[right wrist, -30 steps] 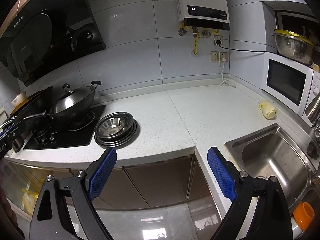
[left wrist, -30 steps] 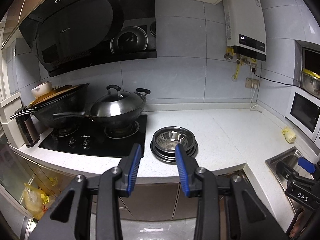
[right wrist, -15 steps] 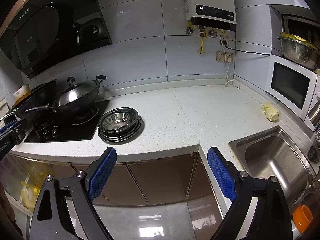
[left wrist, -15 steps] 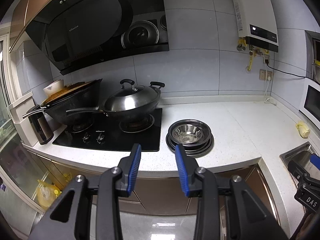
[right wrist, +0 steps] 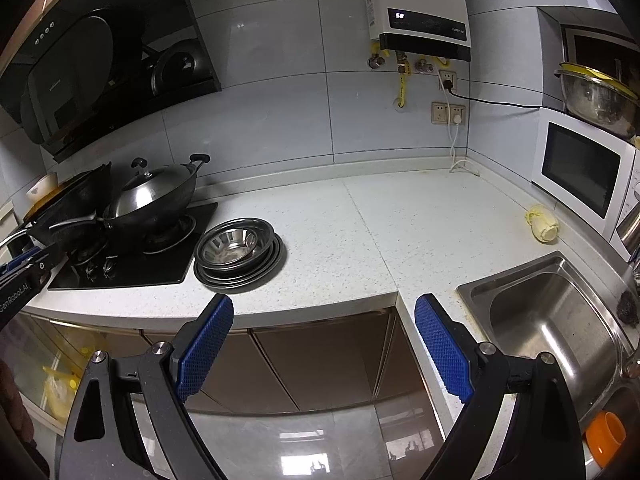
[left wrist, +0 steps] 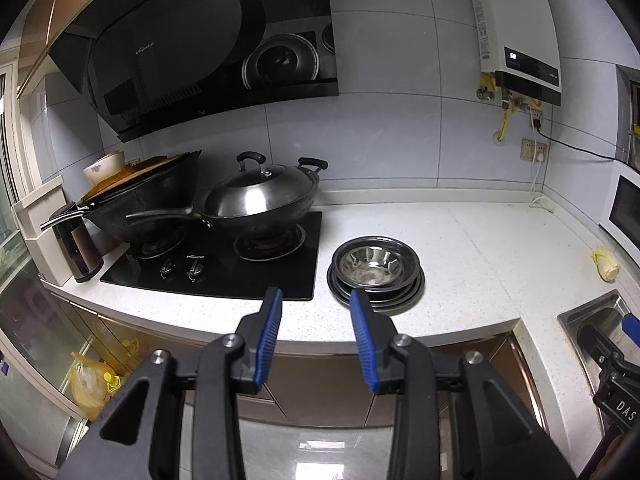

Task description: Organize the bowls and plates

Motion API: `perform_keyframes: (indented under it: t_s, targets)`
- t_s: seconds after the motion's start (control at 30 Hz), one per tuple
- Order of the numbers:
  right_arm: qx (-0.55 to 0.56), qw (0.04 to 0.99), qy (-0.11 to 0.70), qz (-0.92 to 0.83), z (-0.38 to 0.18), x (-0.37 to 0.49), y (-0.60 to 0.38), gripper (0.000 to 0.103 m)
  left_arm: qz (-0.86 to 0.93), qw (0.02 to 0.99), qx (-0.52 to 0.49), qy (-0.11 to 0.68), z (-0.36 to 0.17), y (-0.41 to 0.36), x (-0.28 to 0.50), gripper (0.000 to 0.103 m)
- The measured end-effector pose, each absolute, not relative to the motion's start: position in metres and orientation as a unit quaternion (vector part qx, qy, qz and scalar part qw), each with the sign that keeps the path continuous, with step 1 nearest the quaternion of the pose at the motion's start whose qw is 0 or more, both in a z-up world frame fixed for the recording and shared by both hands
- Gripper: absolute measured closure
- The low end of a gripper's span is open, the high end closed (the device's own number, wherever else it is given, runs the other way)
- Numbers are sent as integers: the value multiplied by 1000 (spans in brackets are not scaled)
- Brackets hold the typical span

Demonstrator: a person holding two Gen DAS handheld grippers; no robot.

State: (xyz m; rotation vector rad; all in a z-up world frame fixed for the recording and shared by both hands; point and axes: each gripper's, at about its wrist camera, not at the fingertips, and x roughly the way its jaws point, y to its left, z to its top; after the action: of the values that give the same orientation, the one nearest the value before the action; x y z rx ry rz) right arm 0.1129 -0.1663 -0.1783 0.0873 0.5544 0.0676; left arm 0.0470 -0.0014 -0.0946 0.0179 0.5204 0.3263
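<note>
While both tools hang off the bench (left wrist: 460,240) edge, the left hand-held gripper (left wrist: 316,300) has its blue pads partly apart with nothing between them, and the right hand-held gripper (right wrist: 324,308) stands wide apart, also empty. On the speckled white top, a stack of steel plates with bowls nested in it (left wrist: 376,274) sits just beside the black gas hob (left wrist: 224,272), right of the lidded wok (left wrist: 260,200). White letters "DAS" (left wrist: 624,406) show on the black tool at the left view's edge; "GenRobot.AI" (right wrist: 14,300) reads along the tool at the right view's edge. Script on the range hood (left wrist: 144,50) is too small to read.
</note>
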Motion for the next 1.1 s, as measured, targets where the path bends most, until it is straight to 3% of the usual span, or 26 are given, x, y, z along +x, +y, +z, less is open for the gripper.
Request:
perform_keyframes:
  t_s: [1.1]
  targets:
    - [48,958,283,21,-183,118,-182,14,133,958,20,253,-93,-1,55,69]
